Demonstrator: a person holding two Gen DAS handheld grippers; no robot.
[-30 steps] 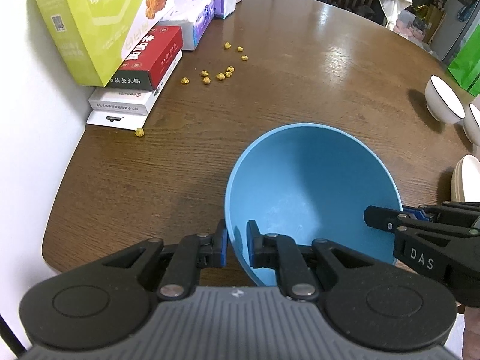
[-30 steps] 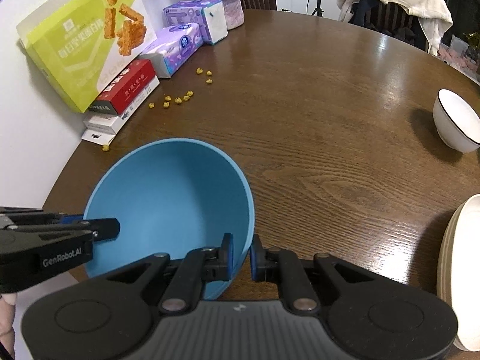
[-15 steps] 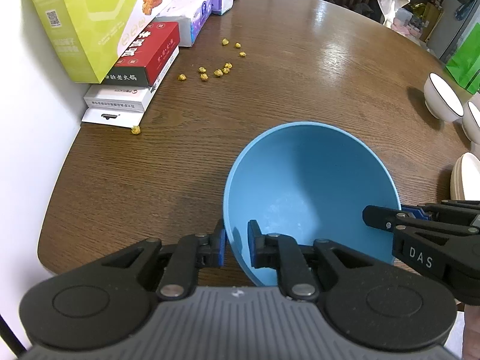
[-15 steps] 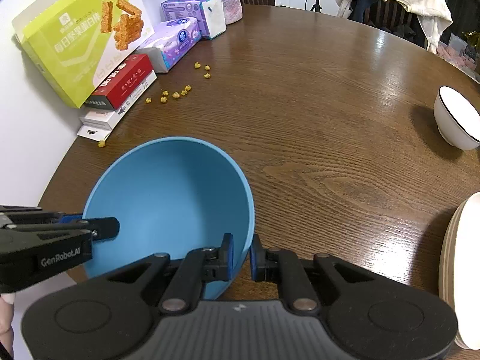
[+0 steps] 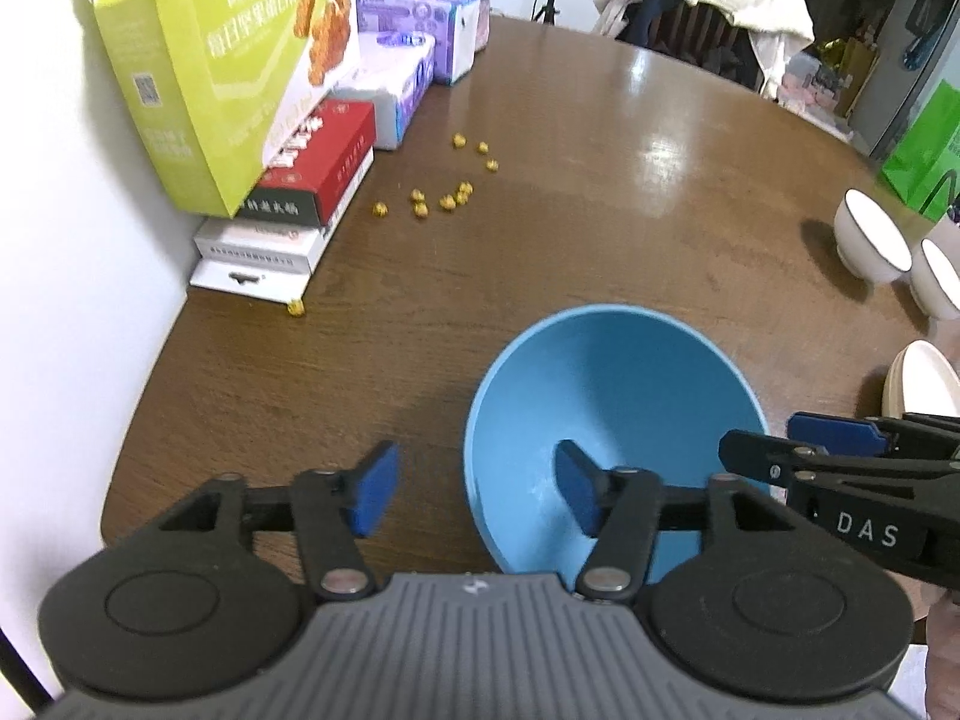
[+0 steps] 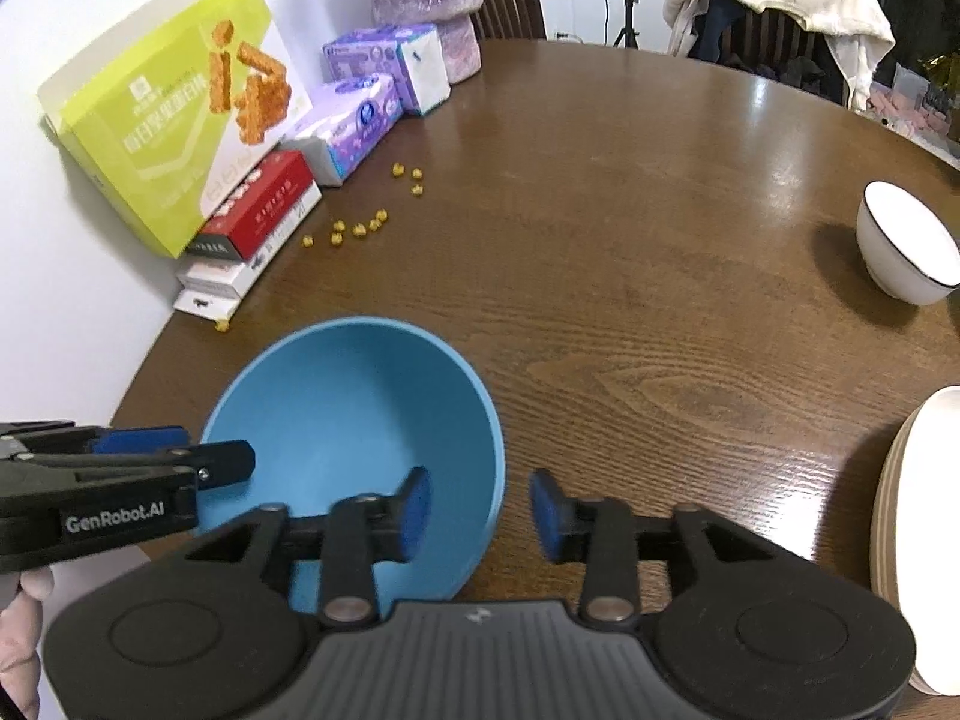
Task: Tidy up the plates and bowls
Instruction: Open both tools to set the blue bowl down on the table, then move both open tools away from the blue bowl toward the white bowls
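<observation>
A blue bowl (image 5: 618,414) sits upright on the brown wooden table (image 5: 600,192) near its front edge; it also shows in the right wrist view (image 6: 354,420). My left gripper (image 5: 474,495) is open, its jaws straddling the bowl's left rim without pinching it. My right gripper (image 6: 480,513) is open, its jaws straddling the bowl's right rim. Two white bowls (image 5: 870,243) stand at the far right, one of them seen in the right wrist view (image 6: 906,252). A stack of cream plates (image 6: 918,528) lies at the right edge.
Snack and tissue boxes (image 5: 252,120) are stacked along the wall at the left. Small yellow crumbs (image 5: 444,198) are scattered on the table beside them. A chair draped with cloth (image 6: 780,6) stands behind the table.
Both grippers have opened and let go of the blue bowl's rim. The bowl now rests on the table.
</observation>
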